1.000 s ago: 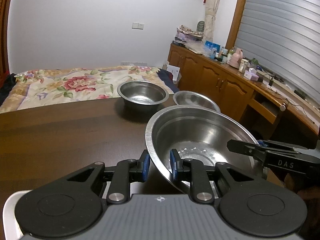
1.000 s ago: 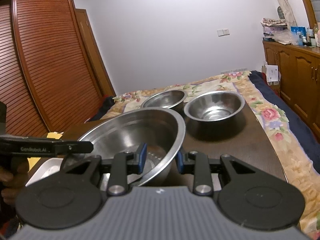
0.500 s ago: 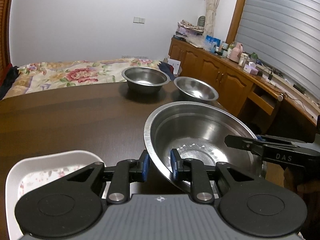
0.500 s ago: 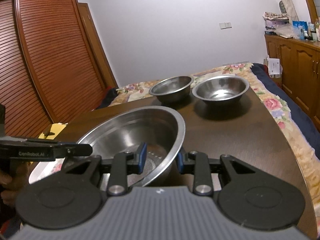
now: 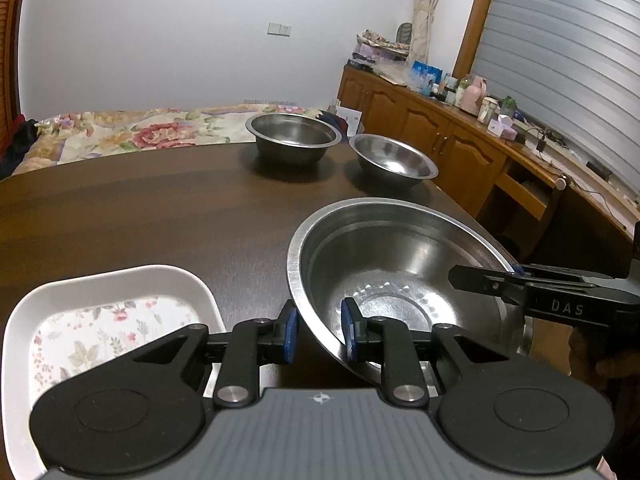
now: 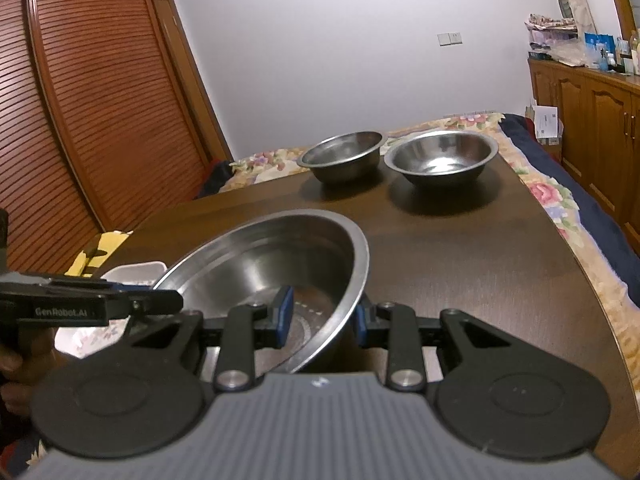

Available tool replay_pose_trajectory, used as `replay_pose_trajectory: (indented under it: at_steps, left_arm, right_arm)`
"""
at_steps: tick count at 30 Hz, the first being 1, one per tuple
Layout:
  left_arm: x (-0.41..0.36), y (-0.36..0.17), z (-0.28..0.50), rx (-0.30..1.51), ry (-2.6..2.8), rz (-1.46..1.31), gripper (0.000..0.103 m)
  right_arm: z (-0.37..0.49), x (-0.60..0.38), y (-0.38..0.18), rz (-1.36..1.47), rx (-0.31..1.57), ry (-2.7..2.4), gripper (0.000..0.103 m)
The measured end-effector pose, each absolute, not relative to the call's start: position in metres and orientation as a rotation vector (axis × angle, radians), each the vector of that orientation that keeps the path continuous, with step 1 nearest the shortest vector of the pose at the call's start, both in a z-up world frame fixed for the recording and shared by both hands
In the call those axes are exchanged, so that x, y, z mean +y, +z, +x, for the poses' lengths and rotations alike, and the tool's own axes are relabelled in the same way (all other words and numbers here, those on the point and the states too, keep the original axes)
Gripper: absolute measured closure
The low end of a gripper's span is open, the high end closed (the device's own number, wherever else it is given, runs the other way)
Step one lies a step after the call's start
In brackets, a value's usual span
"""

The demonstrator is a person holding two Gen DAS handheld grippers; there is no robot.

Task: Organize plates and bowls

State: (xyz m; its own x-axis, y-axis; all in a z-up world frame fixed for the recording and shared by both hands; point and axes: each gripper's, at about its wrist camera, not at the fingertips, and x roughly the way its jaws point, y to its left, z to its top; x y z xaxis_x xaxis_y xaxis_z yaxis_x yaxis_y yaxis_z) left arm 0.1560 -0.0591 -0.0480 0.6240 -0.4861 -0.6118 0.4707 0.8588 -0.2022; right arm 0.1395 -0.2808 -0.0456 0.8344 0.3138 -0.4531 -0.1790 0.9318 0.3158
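Big bowl (image 5: 400, 276) held over the near right of the table (image 5: 160, 216), pinched at opposite rims by both grippers.

From the left: a white floral plate (image 5: 100, 320) lies at the near left edge, just beside the left gripper (image 5: 318, 334), whose blue pads clamp the big bowl's left rim, one pad inside and one outside. The right gripper (image 6: 322, 314) grips the opposite rim (image 6: 360, 280) the same way, so the bowl tilts between them. At the far edge stand two smaller steel bowls side by side, apart: a darker one (image 5: 294, 138) on the left, a shinier one (image 5: 392, 158) on the right.
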Motion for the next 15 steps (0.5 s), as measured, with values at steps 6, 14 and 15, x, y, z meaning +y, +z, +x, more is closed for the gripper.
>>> replay_pose_trajectory:
  at_steps: [6, 14, 15]
  left_arm:
    - [-0.0624, -0.0489, 0.1562, 0.706, -0.554, -0.024, 0.078]
    - [-0.0609, -0.0495, 0.1574, 0.702, -0.554, -0.027, 0.078]
    - [-0.0606, -0.0494, 0.1572, 0.7, -0.552, -0.027, 0.078]
  right_arm:
    - [0.1386, -0.2815, -0.0487, 0.274, 0.528, 0.263, 0.071]
    - [0.1399, -0.2819, -0.0491, 0.285, 0.531, 0.261, 0.069]
    - [0.14, -0.2822, -0.0489, 0.287, 0.531, 0.261, 0.069]
